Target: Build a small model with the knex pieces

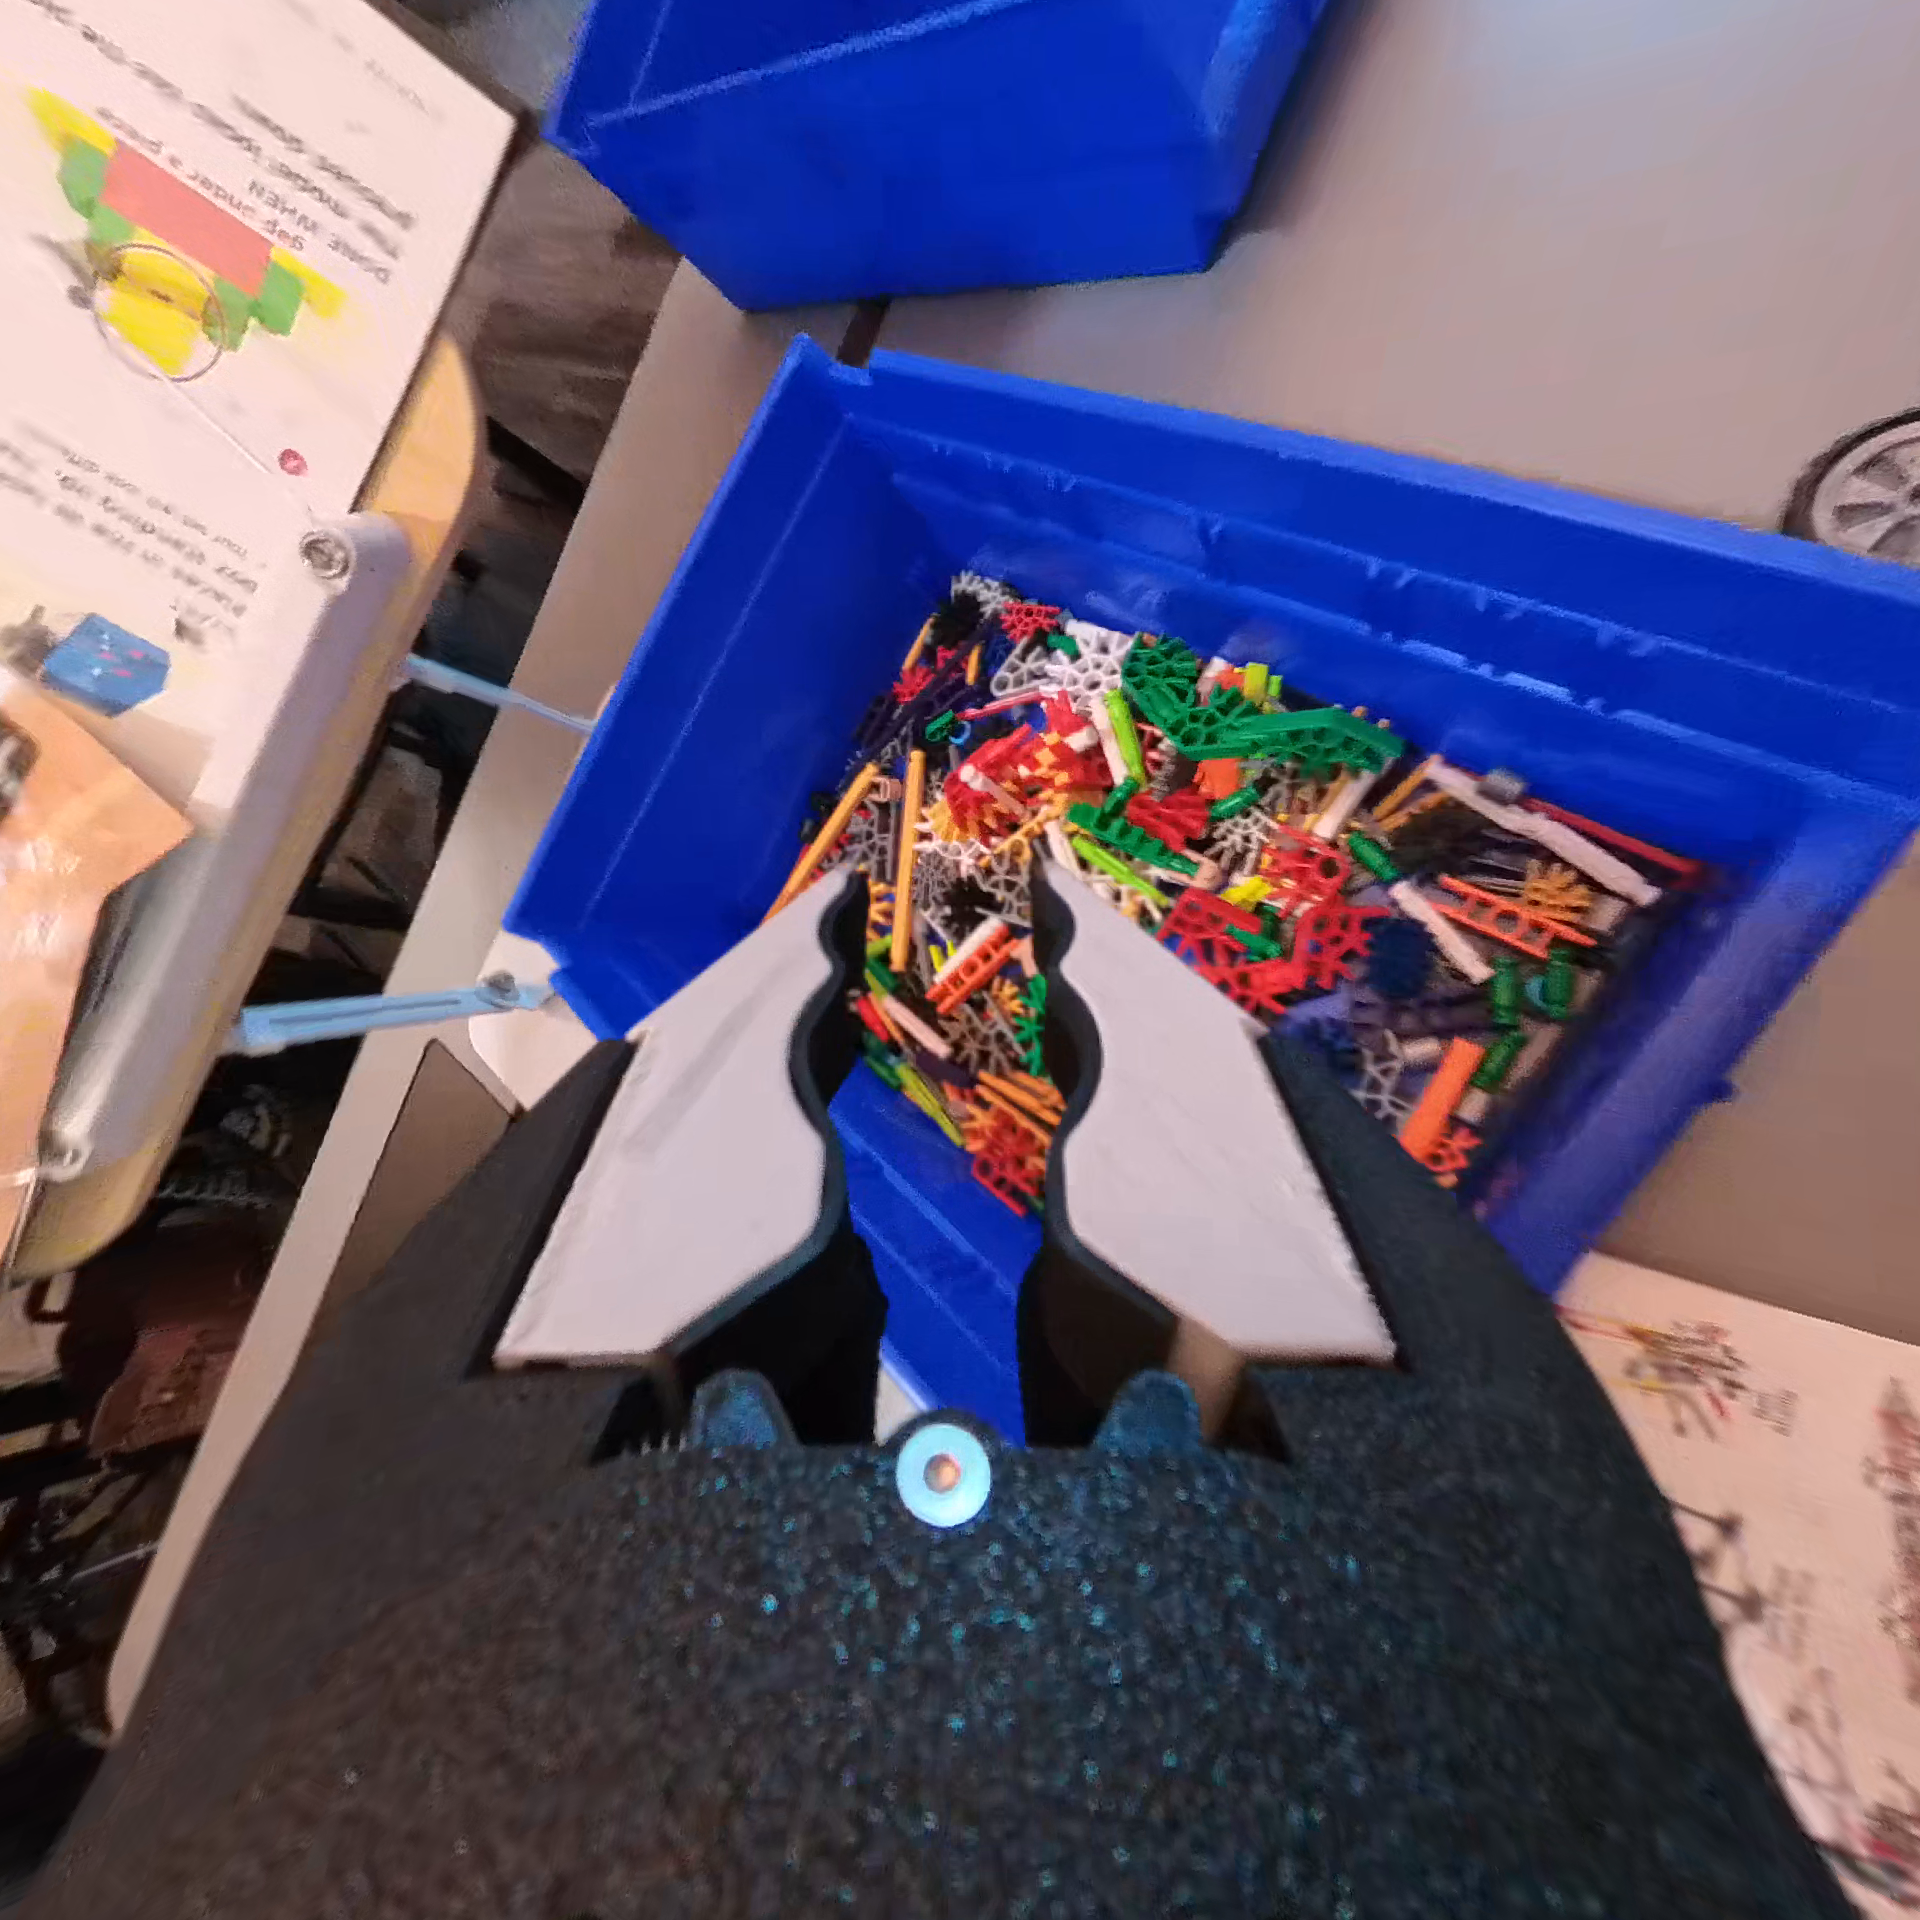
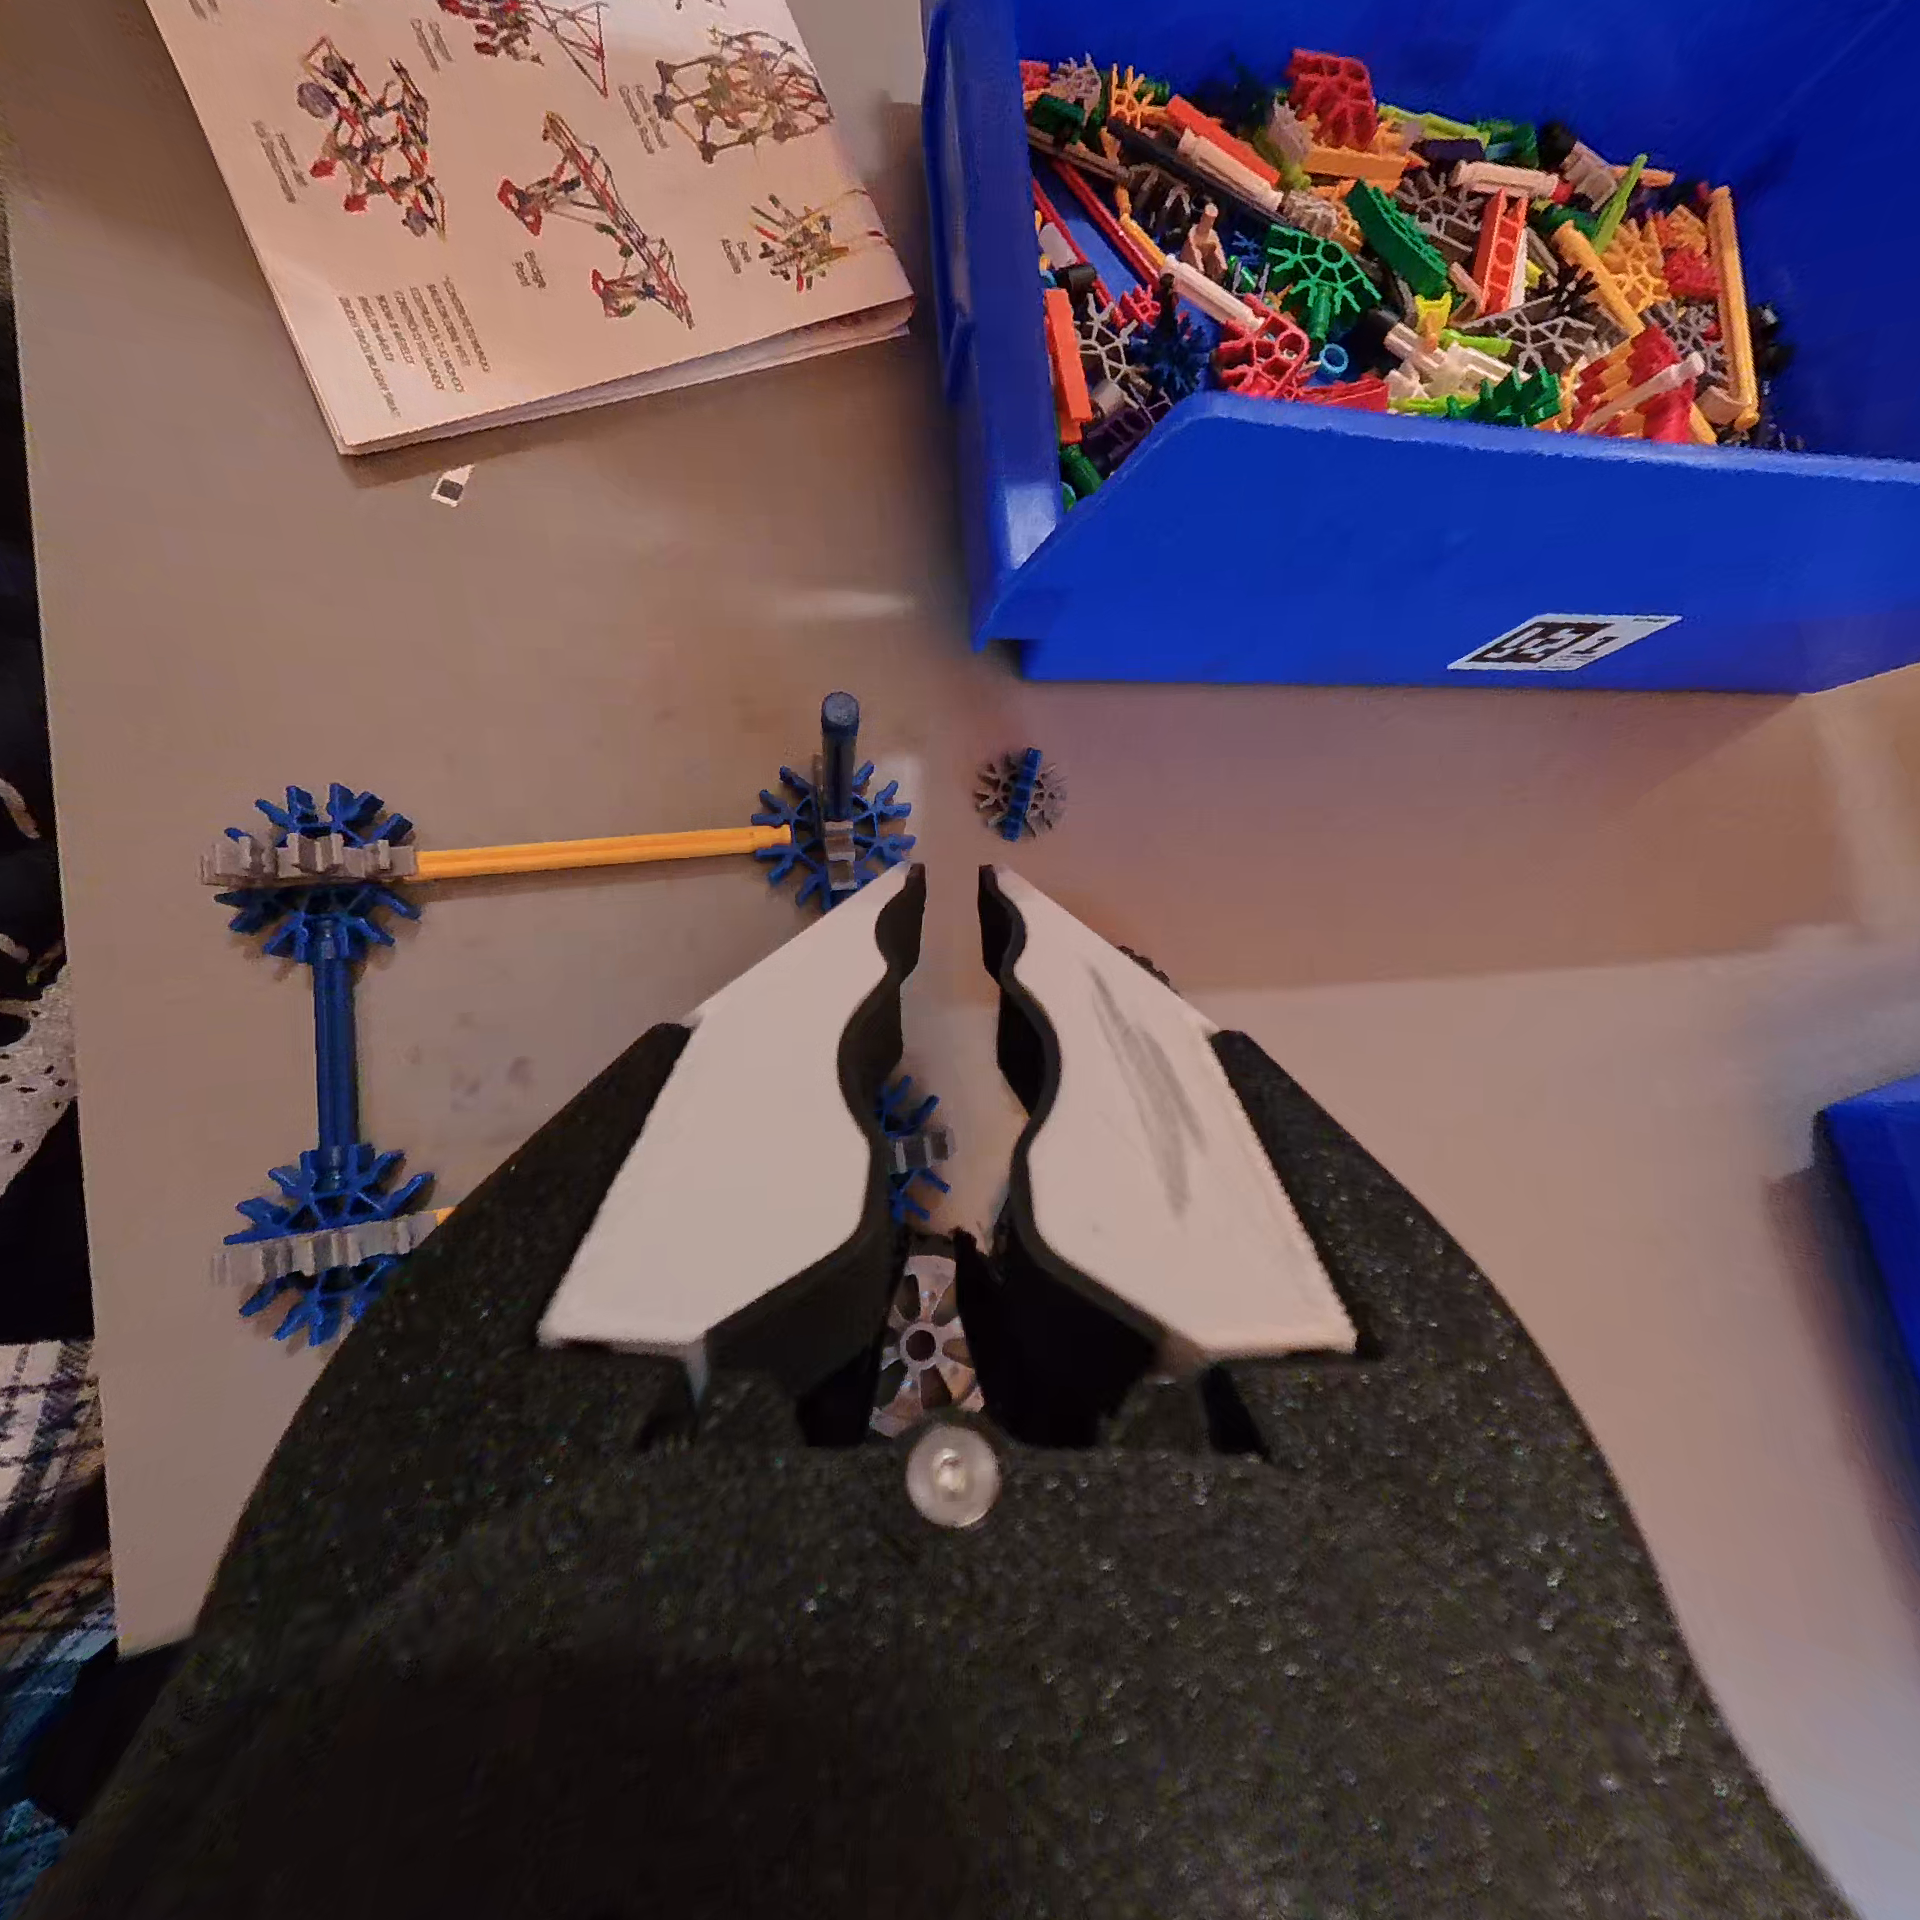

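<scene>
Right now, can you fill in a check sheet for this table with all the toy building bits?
Surface: beige table, a few faint marks.
Job's things: blue bin full of mixed coloured building pieces; part-built frame of blue connectors, yellow and blue rods; loose grey-blue connector.
Clutter: instruction booklet, second blue bin, wheel.
Grippers: left gripper open above the bin; right gripper slightly open, empty, beside the frame.
Cables: nothing seen.
Surroundings: printed sheet on stand.
</scene>
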### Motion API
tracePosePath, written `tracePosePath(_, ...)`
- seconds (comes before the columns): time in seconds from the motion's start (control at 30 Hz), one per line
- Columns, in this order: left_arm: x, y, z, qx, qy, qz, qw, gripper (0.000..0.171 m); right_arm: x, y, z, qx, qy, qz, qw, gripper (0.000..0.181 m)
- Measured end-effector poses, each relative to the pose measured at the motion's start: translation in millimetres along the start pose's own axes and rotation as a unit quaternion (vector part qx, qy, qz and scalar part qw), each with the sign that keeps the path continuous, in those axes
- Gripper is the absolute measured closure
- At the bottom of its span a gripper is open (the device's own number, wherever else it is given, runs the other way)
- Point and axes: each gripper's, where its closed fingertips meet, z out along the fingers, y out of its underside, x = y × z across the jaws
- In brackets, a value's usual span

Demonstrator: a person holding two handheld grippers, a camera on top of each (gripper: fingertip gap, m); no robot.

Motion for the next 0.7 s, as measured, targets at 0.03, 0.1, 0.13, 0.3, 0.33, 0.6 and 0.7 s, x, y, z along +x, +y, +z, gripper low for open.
tracePosePath(0.03,-4.5,-1.1,10.3,-0.013,0.008,0.008,1.0,0.143,0.1,-0.4,0.0,0.001,0.001,0.001,1.0,0.172)
tracePosePath(0.1,-15.8,-3.8,34.5,-0.037,0.01,0.04,0.998,0.147,0.5,-1.6,-0.2,0.003,0.001,0.002,1.0,0.172)
tracePosePath(0.13,-17.8,-3.8,48.0,-0.053,0.022,0.053,0.997,0.147,0.6,-2.5,-0.5,0.005,0.002,0.003,1.0,0.172)
tracePosePath(0.3,-19.6,-15.1,113.6,-0.091,0.074,0.104,0.988,0.151,1.7,-4.0,-2.8,0.011,0.004,0.004,1.0,0.172)
tracePosePath(0.33,-19.1,-13.5,126.3,-0.104,0.083,0.118,0.984,0.152,2.4,-4.4,-3.6,0.012,0.005,0.004,1.0,0.172)
tracePosePath(0.6,-5.5,16.3,179.2,-0.184,0.169,0.126,0.96,0.153,3.0,-9.4,-9.5,0.024,0.009,0.001,1.0,0.172)
tracePosePath(0.7,-8.3,22.4,181.1,-0.189,0.172,0.112,0.96,0.16,1.5,-10.8,-10.3,0.025,0.01,-0.005,1.0,0.172)
